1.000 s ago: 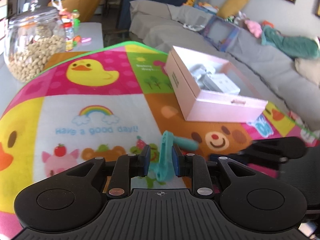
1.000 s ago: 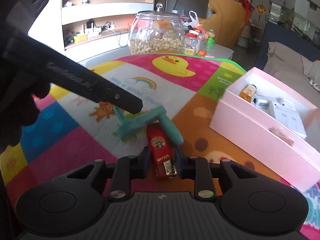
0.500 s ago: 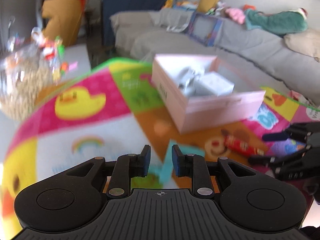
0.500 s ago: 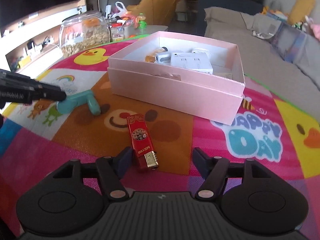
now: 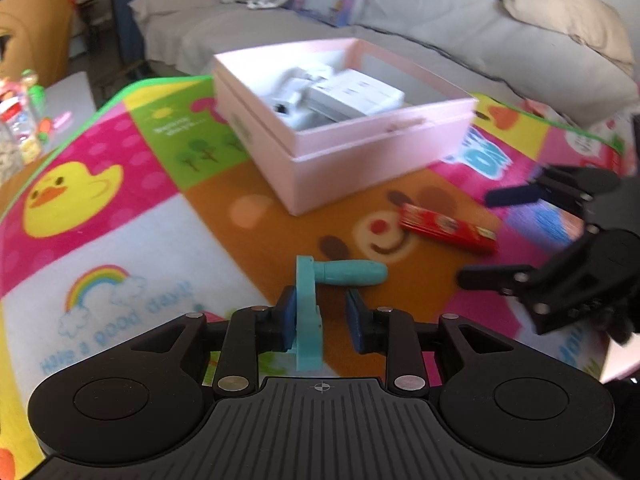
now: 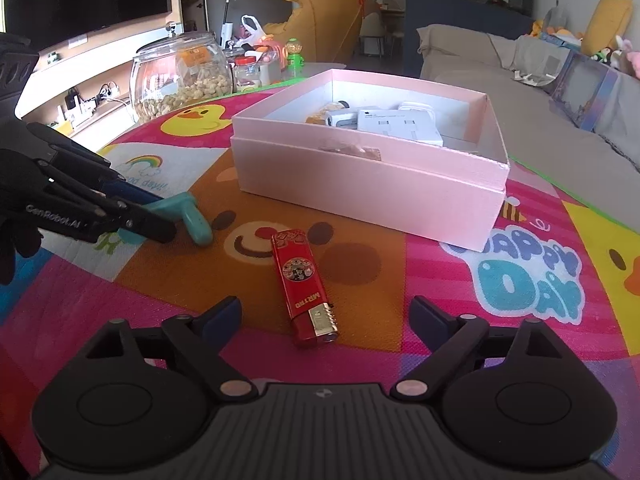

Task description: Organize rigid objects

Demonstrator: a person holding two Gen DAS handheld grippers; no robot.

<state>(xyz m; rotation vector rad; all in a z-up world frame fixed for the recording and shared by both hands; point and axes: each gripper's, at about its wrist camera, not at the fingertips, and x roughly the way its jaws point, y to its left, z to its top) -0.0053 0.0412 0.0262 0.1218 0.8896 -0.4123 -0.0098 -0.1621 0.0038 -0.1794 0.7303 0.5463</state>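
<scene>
A teal crank handle (image 5: 310,312) lies on the colourful mat between the fingers of my left gripper (image 5: 322,316). The left pad touches it and there is a gap to the right pad, so the jaws stand open. It also shows in the right wrist view (image 6: 192,216). A red lighter (image 6: 304,284) lies on the mat just ahead of my right gripper (image 6: 326,316), which is wide open and empty. The lighter also shows in the left wrist view (image 5: 444,228). An open pink box (image 6: 368,176) holds white chargers and small items.
A glass jar of nuts (image 6: 180,76) and small bottles (image 6: 256,68) stand at the mat's far edge. A grey sofa (image 5: 400,40) runs behind the table. The mat (image 6: 520,280) covers the table.
My right gripper let go of the red lighter, opened wide and drew back. My left gripper's jaws loosened around the teal handle, and its view swung toward the pink box.
</scene>
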